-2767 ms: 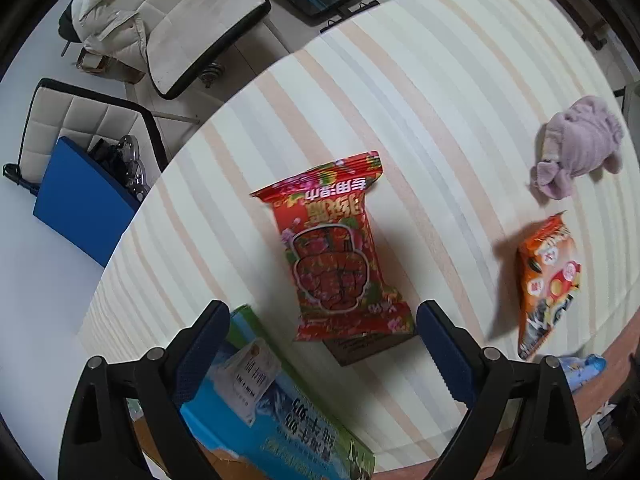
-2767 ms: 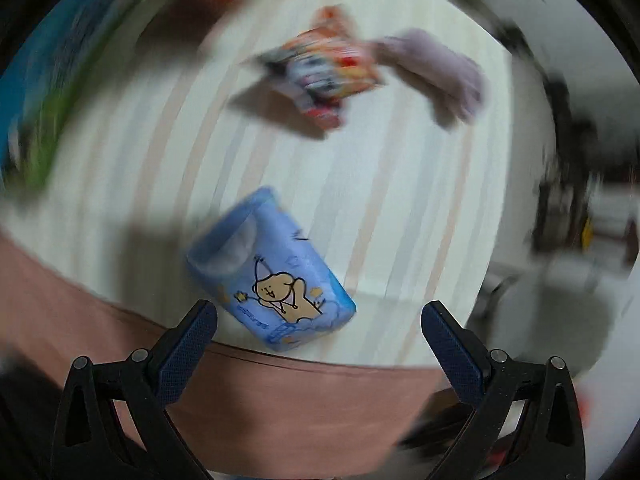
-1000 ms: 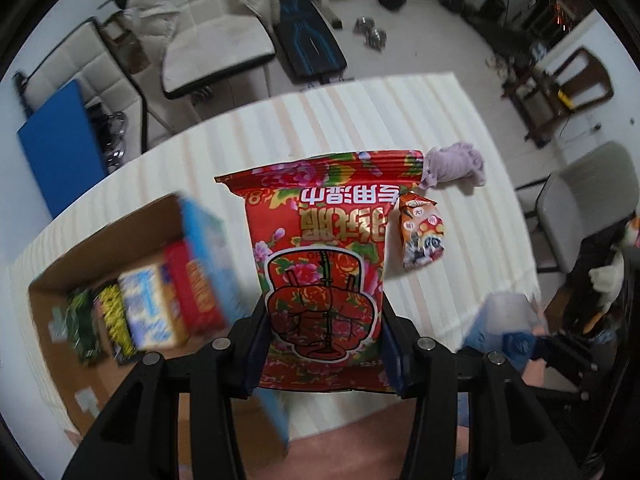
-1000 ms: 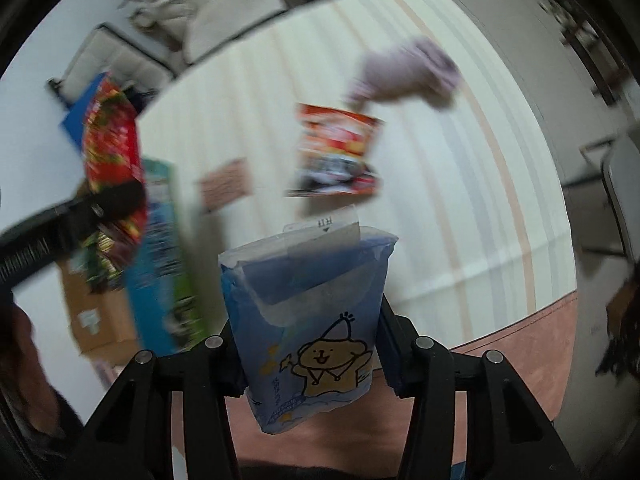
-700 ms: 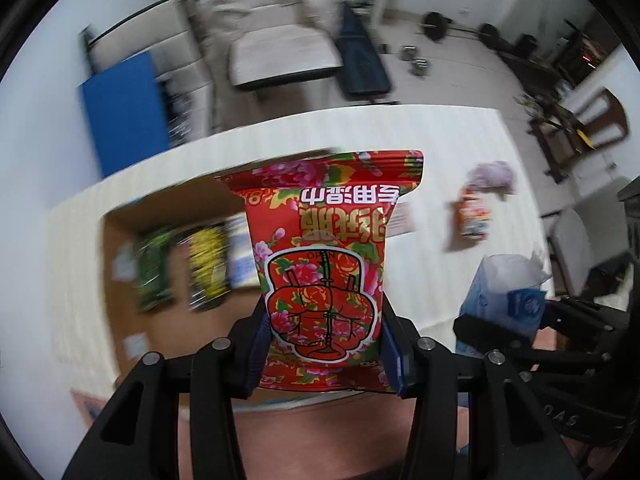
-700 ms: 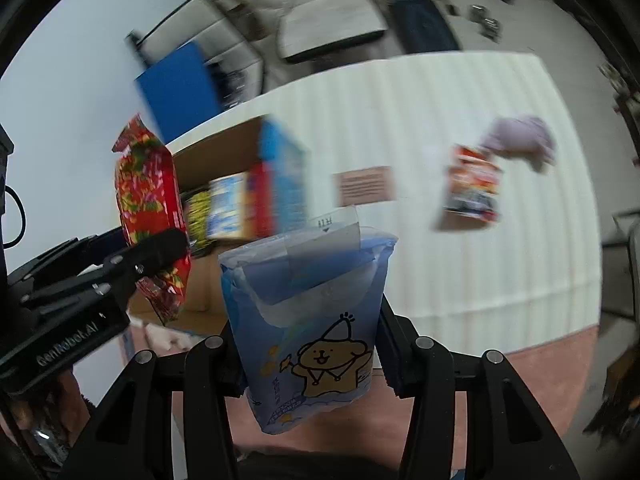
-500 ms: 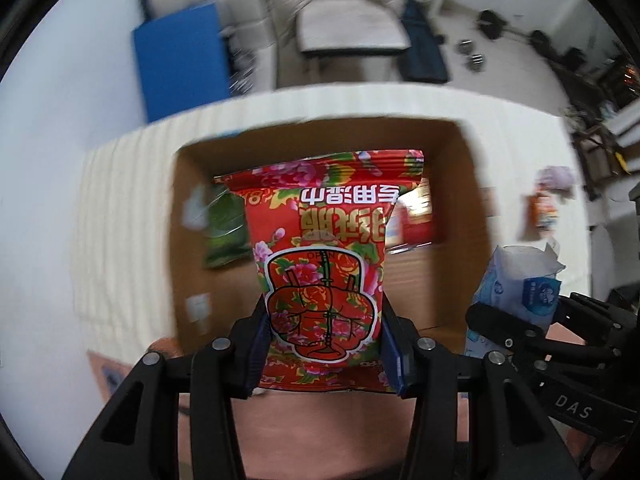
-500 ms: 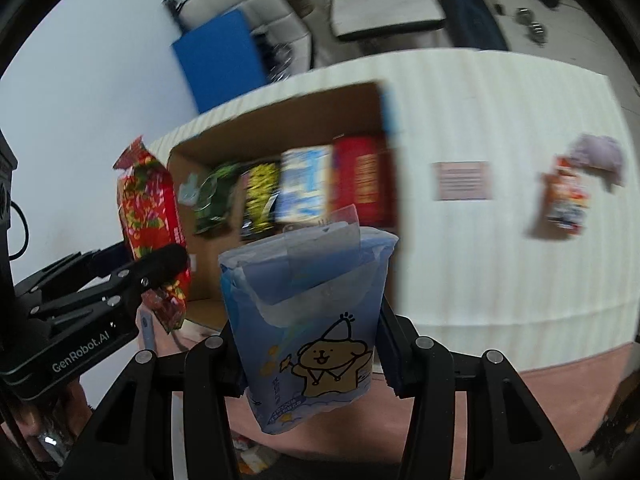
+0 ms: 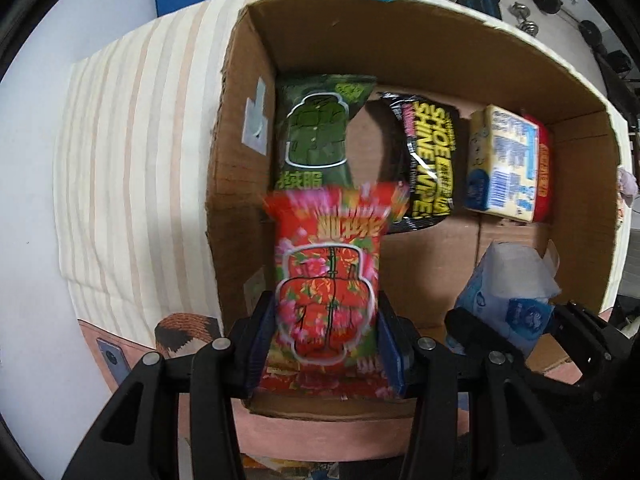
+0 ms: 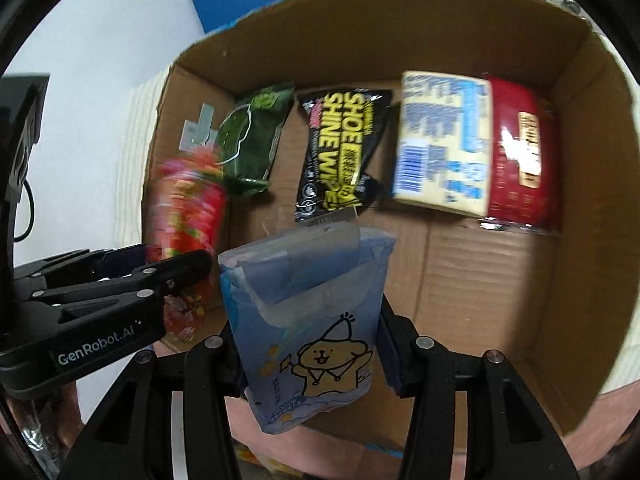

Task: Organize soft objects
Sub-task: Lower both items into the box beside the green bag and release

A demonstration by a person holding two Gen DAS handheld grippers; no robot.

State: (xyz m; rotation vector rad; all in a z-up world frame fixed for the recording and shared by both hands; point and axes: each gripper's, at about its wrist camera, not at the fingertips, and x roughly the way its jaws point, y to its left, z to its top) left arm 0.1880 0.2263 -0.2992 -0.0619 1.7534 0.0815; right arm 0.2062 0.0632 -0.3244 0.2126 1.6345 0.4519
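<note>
My left gripper [image 9: 326,344] is clamped on a glossy red snack bag [image 9: 330,280], a crinkled foil pouch printed with flowers, its blue-padded fingers [image 9: 387,350] pressing both side edges. The bag stands upright above the near left part of the cardboard box [image 9: 420,40], and its top is smeared by motion blur.

My right gripper [image 10: 310,350] is squeezed around a soft blue tissue pack [image 10: 308,312], a limp plastic wrapper with a cartoon bear in a party hat and a loose clear flap at its top. It hangs over the near middle of the box. In the left wrist view the same pack [image 9: 508,300] shows at lower right, pinched between dark fingers.

The box is plain brown corrugated board with open, upright walls, and it sits on a cream cloth with pale stripes covering the surface [image 9: 132,140]. Along its far side lie four packs in a row: a dark green foil bag [image 9: 318,132] at the left, a shiny black wipes pack [image 9: 428,160] with yellow lettering, a blocky cream-and-blue pack [image 9: 504,164], and a red pack [image 10: 524,152] touching it at the right end. The near half of the box floor is bare cardboard.
</note>
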